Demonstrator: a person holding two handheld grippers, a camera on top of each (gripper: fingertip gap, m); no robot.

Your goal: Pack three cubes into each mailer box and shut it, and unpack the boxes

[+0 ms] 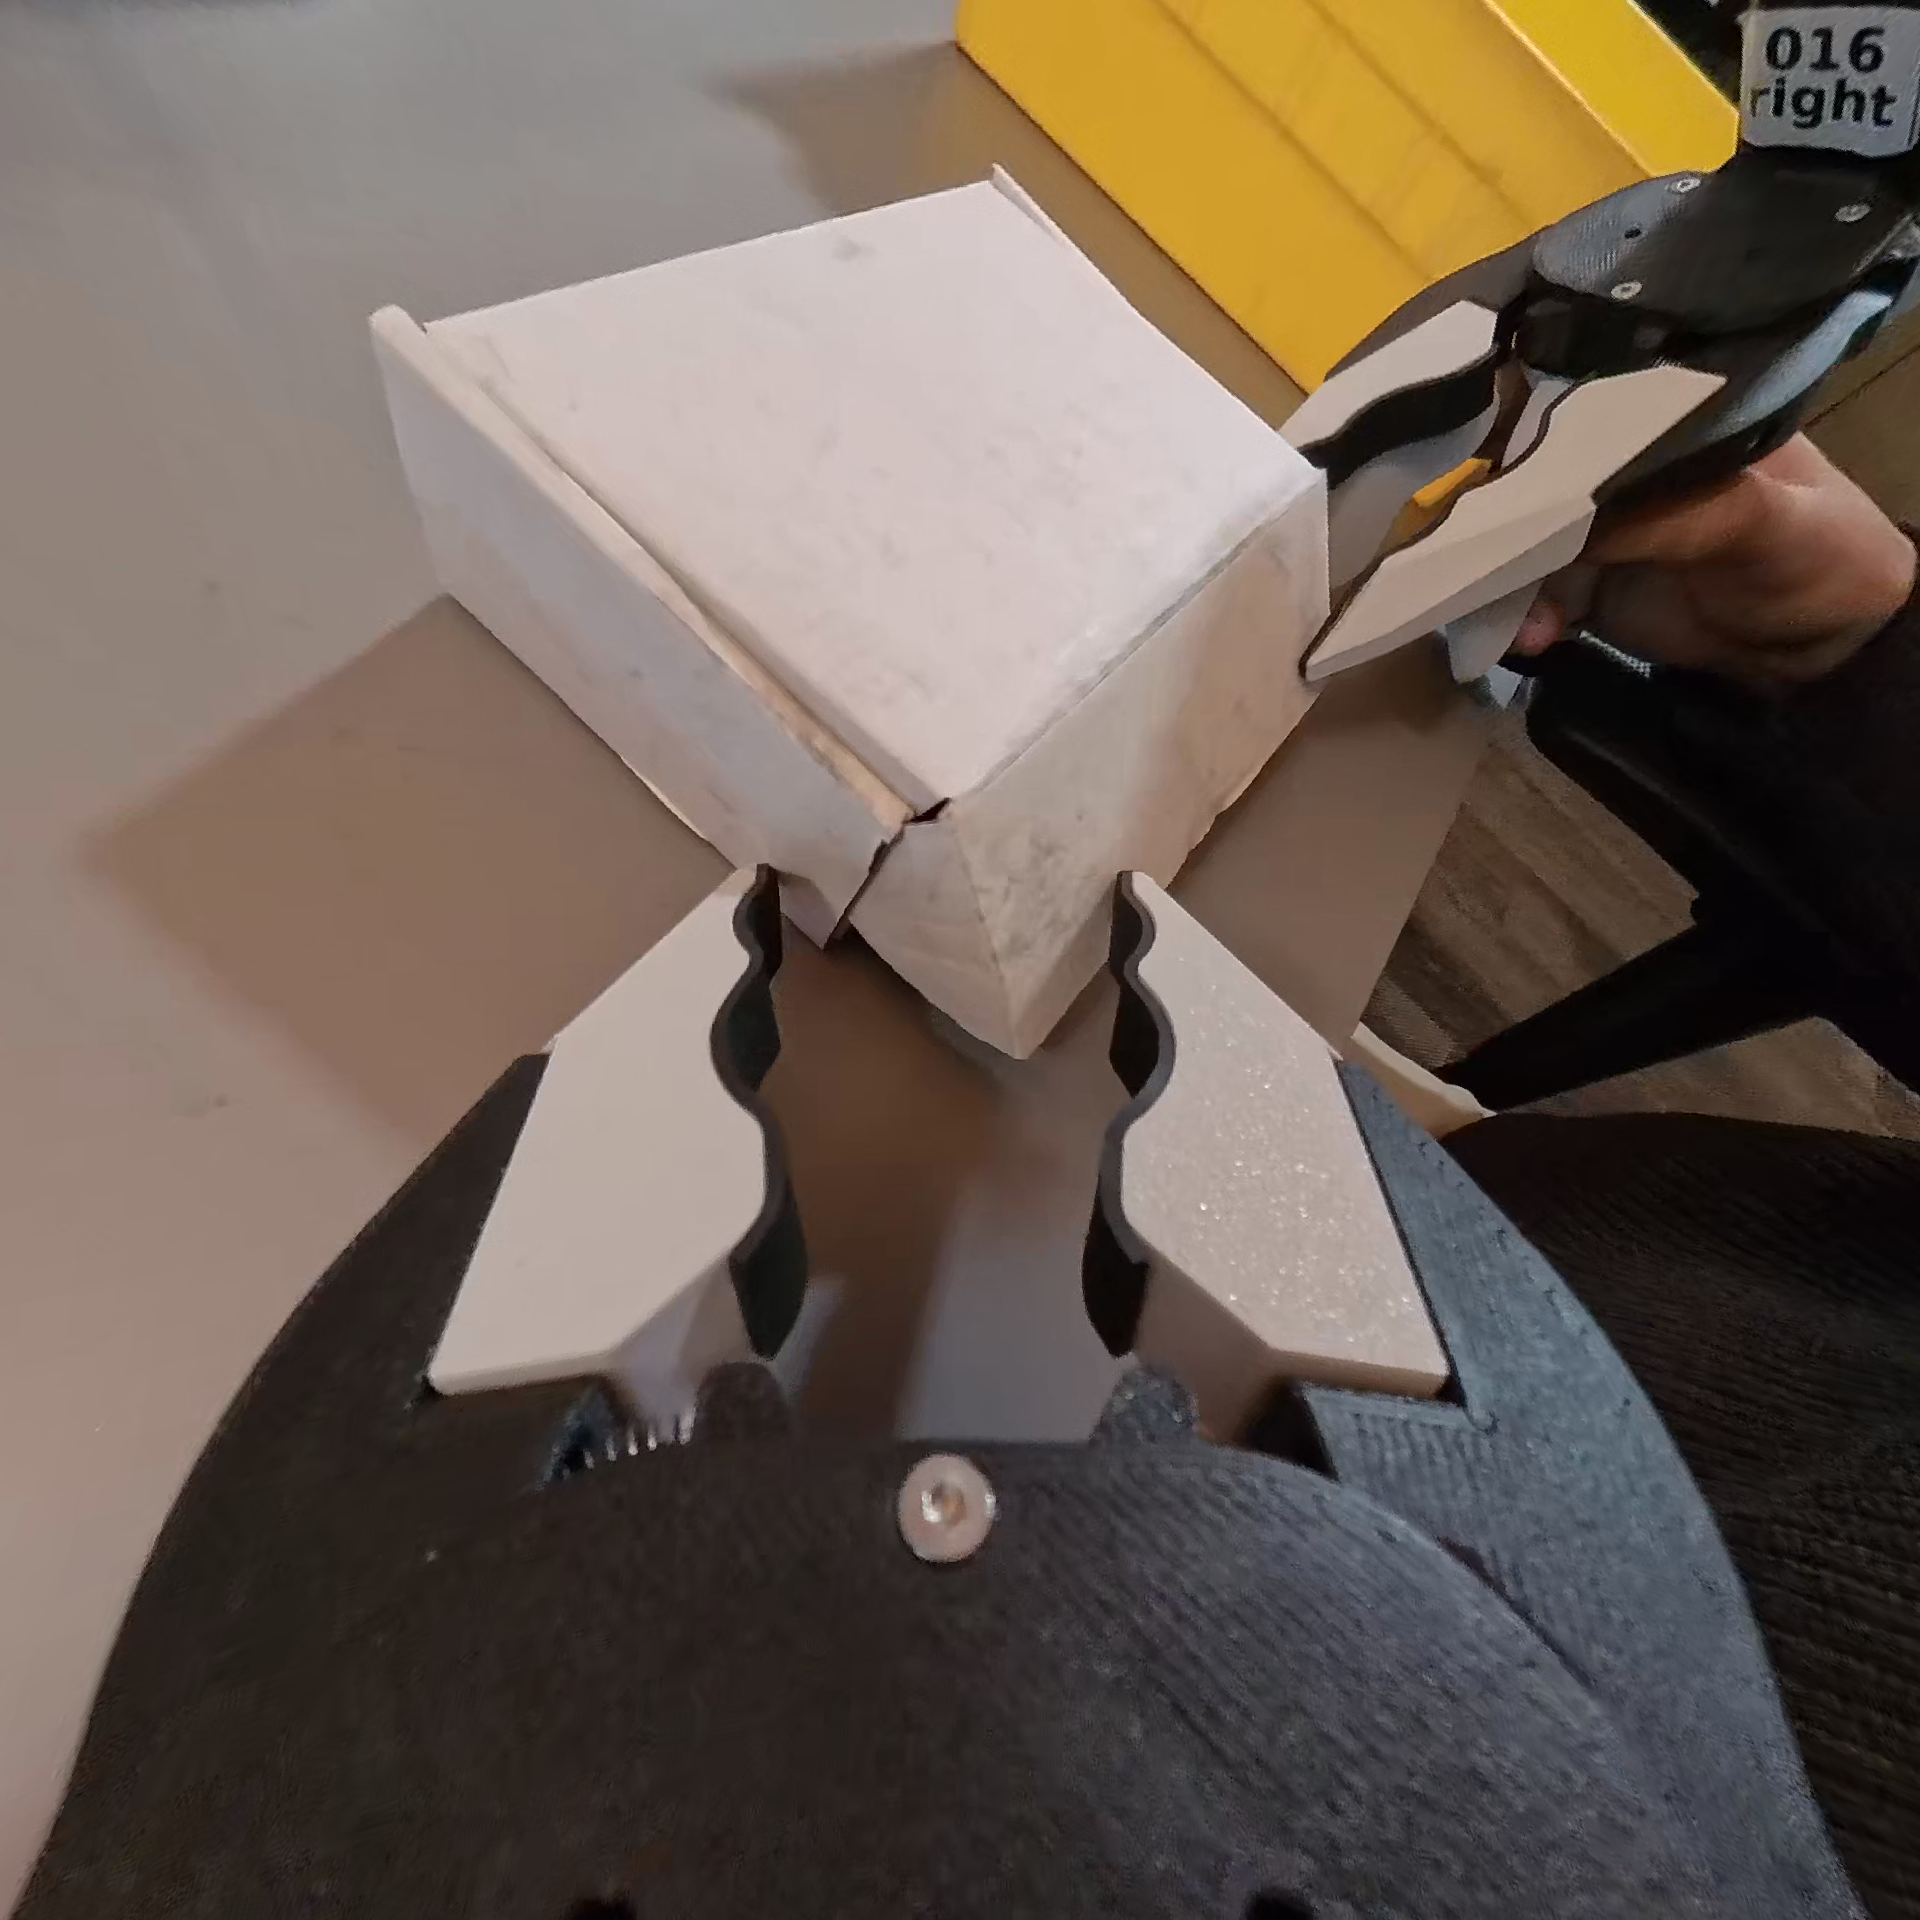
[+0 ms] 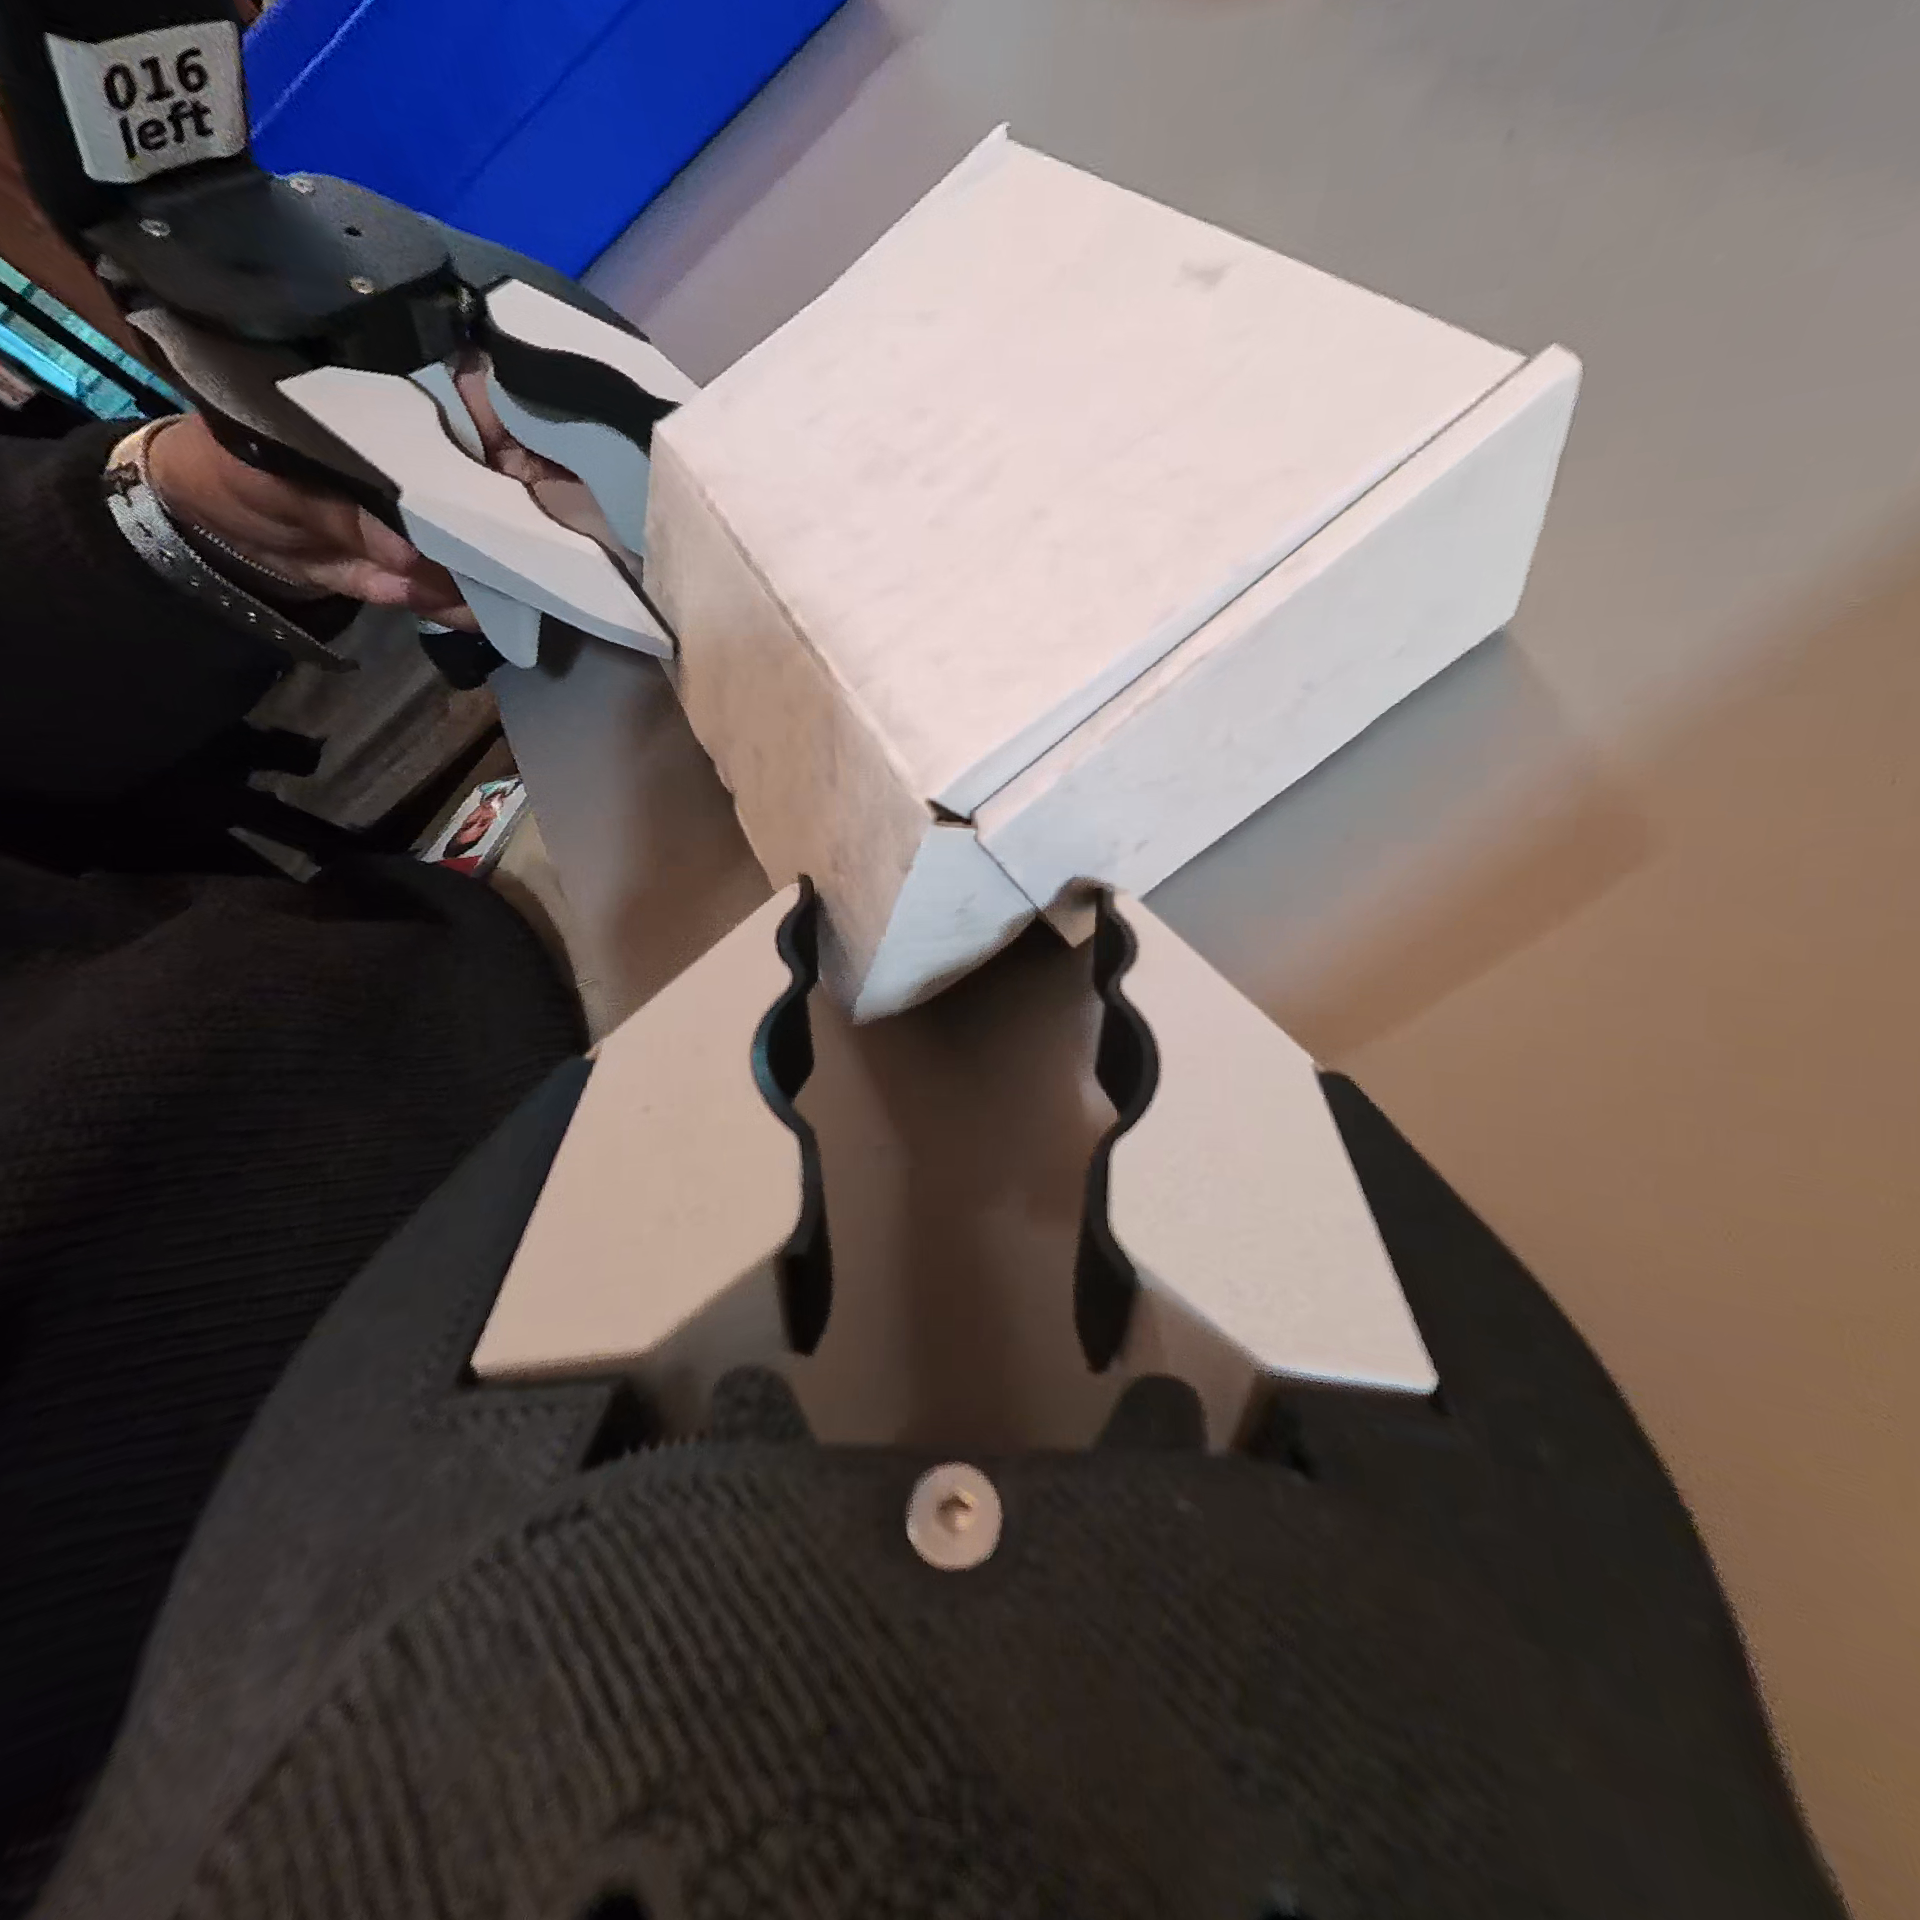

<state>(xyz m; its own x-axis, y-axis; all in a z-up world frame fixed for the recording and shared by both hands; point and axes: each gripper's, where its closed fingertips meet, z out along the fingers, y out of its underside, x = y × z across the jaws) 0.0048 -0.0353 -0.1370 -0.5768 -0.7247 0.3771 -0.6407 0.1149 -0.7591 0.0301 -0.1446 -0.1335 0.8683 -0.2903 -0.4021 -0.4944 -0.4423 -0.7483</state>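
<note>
Flanking the closed white mailer box (image 1: 852,540) on the bench (image 1: 208,520), your left gripper (image 1: 945,914) and right gripper (image 2: 951,920) gape empty; a yellow bin (image 1: 1351,156) shows behind it only in the left view, a blue bin (image 2: 540,94) only in the right.

Both wrist cams close, angled down, facing opposite corners of shared mailer box (image 1: 862,582).

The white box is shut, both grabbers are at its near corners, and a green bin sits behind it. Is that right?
Nearly. The white box is shut, with the left gripper and right gripper open at its corners. But no bin is green: the left wrist view shows a yellow bin, the right wrist view a blue bin.
</note>
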